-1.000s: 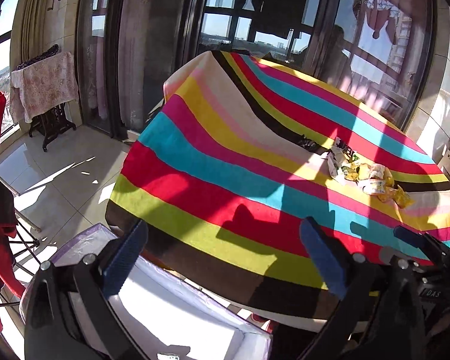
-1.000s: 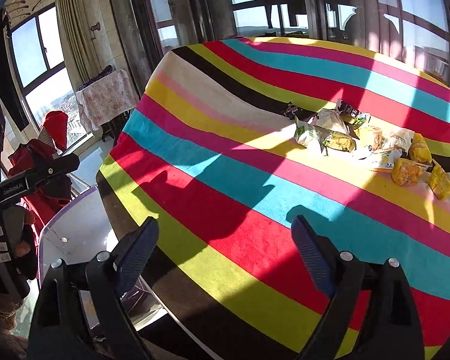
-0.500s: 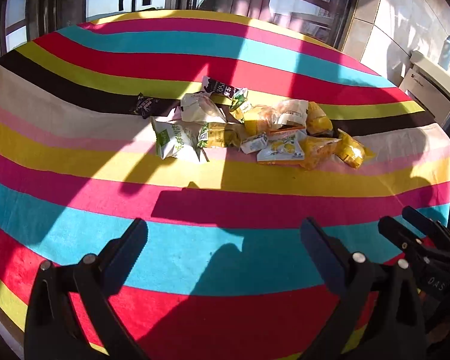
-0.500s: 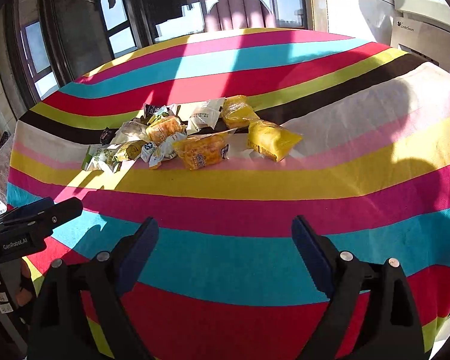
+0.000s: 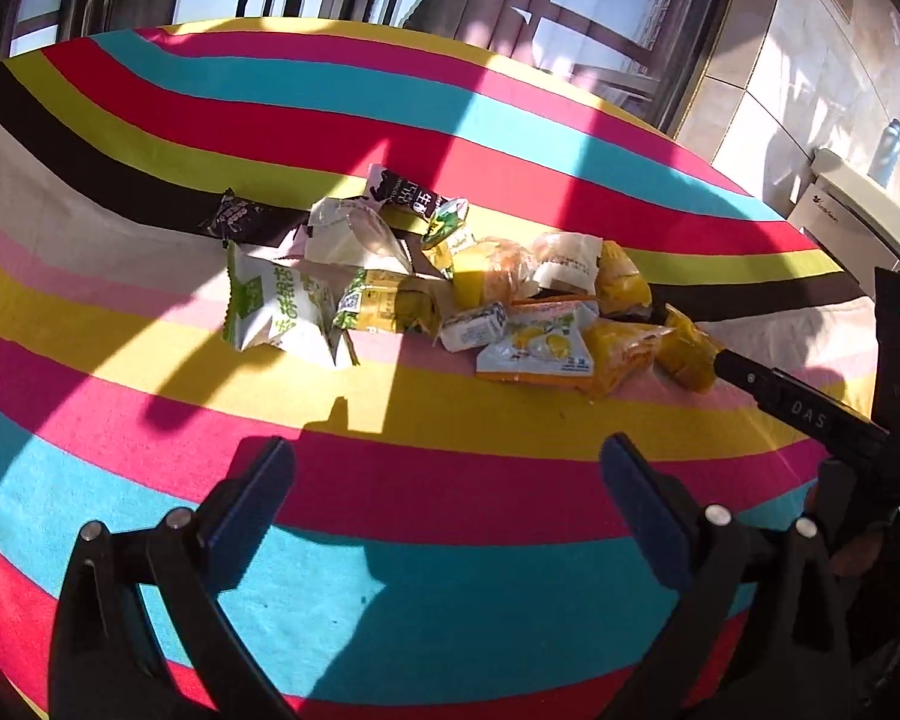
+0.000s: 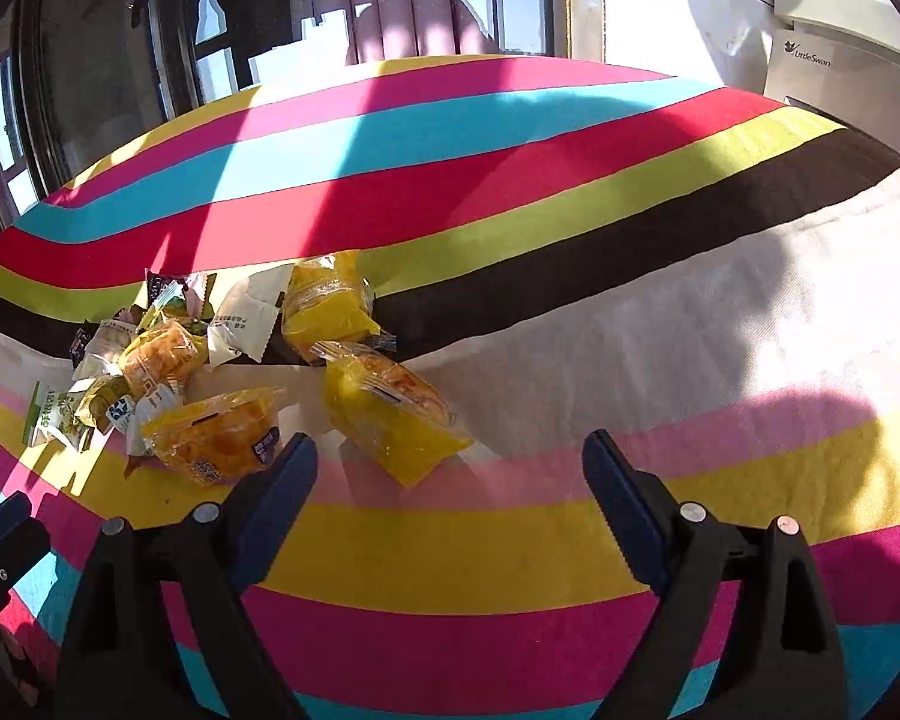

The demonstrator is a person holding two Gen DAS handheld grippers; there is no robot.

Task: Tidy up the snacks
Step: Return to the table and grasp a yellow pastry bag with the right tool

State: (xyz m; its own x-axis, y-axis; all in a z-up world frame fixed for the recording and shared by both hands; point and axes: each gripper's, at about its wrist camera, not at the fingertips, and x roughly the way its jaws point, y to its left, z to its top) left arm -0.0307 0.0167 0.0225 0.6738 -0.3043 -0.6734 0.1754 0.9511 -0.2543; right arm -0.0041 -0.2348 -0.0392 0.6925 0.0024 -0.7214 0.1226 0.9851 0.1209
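Worktop: a striped cloth (image 5: 426, 120) covers it, with bands of red, blue, yellow, pink, brown and white
Snack pile (image 5: 450, 294): it lies on the white and pink bands, in the sun, and runs in a long row from left to right in the left wrist view
Green and white packet (image 5: 276, 306): at the left end of the row, lying flat, its long side going across
Black packet (image 5: 234, 219): small, behind the green one, on the brown band
Yellow packets: one (image 6: 390, 411) lies nearest the right gripper, its long side slanting down to the right; a second (image 6: 216, 435) sits just left of it, right by the left blue pad; a third (image 6: 327, 306) is behind them, on the brown band
Left gripper (image 5: 444, 471): jaws wide apart, nothing between them, over the pink and blue bands, near the pile but not touching it
Right gripper (image 6: 450, 465): jaws wide apart, nothing clamped, just in front of the yellow packets
In the way: nothing lies between the jaws and the pile, only bare cloth and dark shadows
Around: a white machine (image 6: 834, 42) at the far right, big windows (image 6: 330, 12) behind the worktop
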